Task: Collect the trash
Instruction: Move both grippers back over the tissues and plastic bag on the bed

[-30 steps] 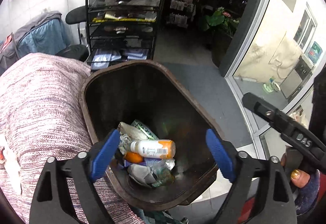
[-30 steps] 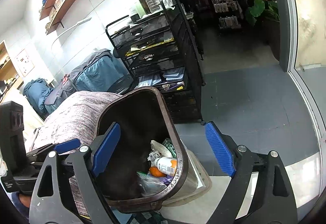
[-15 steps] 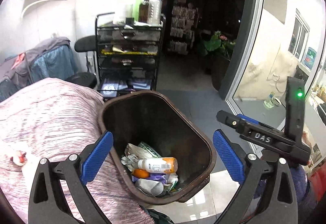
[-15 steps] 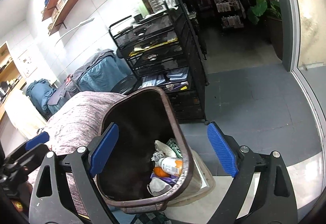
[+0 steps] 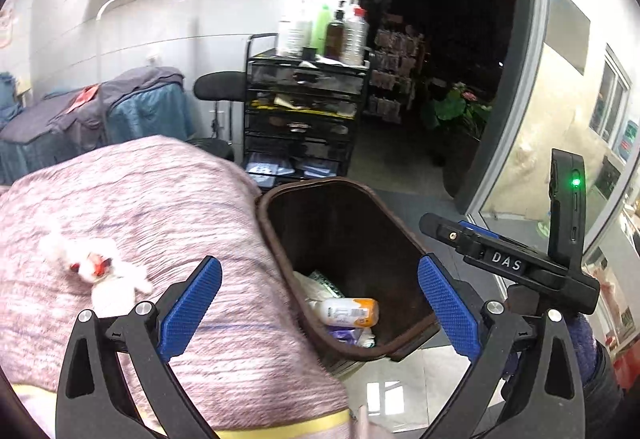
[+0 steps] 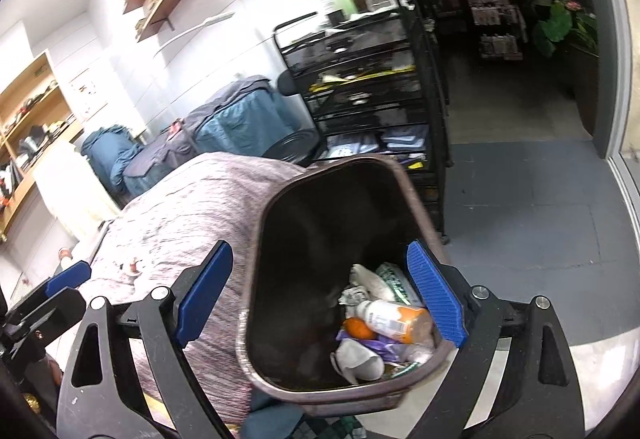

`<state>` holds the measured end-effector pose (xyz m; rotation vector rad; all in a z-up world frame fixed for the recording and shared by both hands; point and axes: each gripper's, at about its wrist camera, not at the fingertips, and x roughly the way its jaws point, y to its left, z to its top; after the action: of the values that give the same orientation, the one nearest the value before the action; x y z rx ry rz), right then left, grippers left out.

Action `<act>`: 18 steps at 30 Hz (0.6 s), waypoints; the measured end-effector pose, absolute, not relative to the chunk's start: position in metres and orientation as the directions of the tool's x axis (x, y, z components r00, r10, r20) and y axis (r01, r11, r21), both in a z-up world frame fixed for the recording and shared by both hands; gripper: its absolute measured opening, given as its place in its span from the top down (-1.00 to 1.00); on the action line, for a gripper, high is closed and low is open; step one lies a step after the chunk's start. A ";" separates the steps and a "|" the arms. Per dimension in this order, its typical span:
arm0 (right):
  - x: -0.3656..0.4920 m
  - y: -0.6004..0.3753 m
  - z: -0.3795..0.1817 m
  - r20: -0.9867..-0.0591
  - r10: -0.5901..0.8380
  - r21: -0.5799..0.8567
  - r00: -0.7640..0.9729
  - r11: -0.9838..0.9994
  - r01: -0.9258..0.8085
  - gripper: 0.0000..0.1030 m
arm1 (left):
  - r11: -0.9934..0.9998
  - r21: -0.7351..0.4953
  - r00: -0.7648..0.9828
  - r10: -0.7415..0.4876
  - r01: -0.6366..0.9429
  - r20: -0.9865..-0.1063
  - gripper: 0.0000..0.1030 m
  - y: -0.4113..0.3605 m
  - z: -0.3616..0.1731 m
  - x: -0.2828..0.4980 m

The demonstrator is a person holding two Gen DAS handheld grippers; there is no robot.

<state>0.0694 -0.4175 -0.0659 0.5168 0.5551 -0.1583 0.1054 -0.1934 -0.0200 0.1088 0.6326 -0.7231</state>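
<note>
A brown trash bin stands beside a bed and holds several pieces of trash, among them a white bottle with an orange end. My left gripper hovers open over the bin's left rim and the blanket, with nothing between its fingers. A crumpled white tissue with red marks lies on the blanket, left of the left finger. In the right wrist view my right gripper is open above the bin and holds nothing. The bottle lies near its right finger.
The bed carries a pink knit blanket. Behind the bin stands a black mesh cart with bottles on top. A glass door frame and a potted plant are to the right. Grey floor lies beyond the bin.
The left gripper has drawn back, up and to the left, and its jaws have widened. The tissue on the blanket has come into view. The right gripper has shifted left over the bin.
</note>
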 end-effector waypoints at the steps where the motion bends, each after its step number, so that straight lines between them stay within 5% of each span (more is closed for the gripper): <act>1: 0.072 -0.412 -0.064 -0.538 0.003 0.423 0.843 0.866 0.266 -0.71 | 0.760 -0.123 0.578 -0.579 0.639 -0.575 -0.88 -0.188 -0.020 0.106; 18: 0.136 -0.292 -0.033 -0.528 0.243 0.347 0.814 0.936 -0.054 -0.71 | 0.901 -0.124 0.674 -0.397 0.416 -0.623 -0.88 -0.075 -0.038 0.128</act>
<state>0.1362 -0.2922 -0.0326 0.3270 0.6012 0.1614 0.1280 -0.0746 -0.0381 0.0290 0.6939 -0.4574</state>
